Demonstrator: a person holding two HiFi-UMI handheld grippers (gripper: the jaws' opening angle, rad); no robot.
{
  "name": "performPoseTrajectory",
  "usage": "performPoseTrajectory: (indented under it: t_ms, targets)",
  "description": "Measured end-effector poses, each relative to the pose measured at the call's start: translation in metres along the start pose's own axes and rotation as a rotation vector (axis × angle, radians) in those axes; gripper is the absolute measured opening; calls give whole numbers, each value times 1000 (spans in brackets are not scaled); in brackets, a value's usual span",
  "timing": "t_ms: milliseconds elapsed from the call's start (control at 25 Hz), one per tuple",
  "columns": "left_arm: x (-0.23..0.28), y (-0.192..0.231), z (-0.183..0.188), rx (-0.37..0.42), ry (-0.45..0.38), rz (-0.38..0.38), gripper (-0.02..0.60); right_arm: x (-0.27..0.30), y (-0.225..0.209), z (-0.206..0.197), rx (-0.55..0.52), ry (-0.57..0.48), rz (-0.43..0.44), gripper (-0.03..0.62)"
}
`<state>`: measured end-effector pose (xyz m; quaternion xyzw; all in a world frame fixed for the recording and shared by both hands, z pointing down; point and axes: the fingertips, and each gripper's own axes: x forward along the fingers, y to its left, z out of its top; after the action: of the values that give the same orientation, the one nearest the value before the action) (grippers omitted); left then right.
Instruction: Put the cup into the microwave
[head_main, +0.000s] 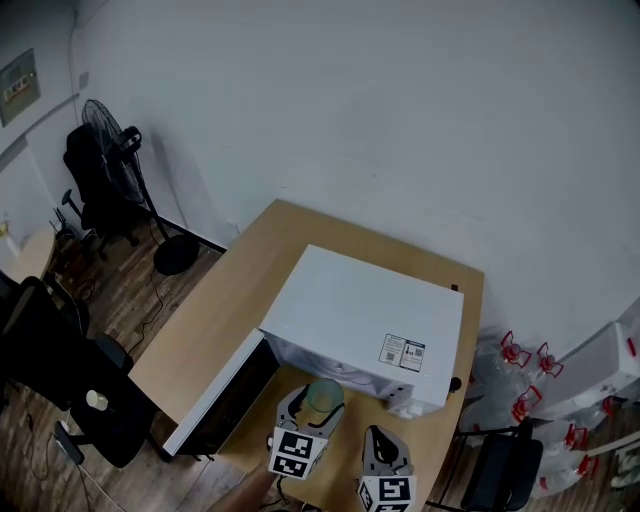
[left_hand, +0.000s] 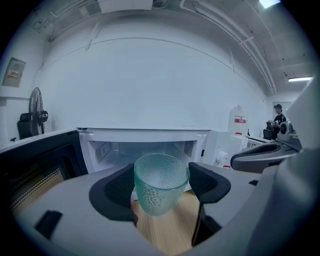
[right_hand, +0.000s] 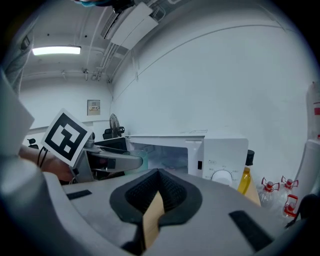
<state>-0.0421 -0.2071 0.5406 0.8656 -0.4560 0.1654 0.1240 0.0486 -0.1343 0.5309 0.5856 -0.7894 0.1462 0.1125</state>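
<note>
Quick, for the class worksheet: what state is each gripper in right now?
Left gripper: closed on the green textured glass cup.
Right gripper: closed, holding nothing.

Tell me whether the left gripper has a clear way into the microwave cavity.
Probably yes. The left gripper, shut on the cup, faces the cavity straight on; the door stands open to the side and nothing shows between them.

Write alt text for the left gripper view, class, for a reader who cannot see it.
The left gripper holds a pale green dimpled glass cup between its jaws, above a wooden table, facing a white microwave. The microwave's door stands open at the left, showing its white inside.
</note>
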Motion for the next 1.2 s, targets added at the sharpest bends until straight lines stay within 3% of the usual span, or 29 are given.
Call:
performPoseTrajectory:
  t_ms: [1200]
  targets:
    - [96, 33, -12, 1, 0, 28, 356, 43, -21, -32, 62, 81, -2, 17]
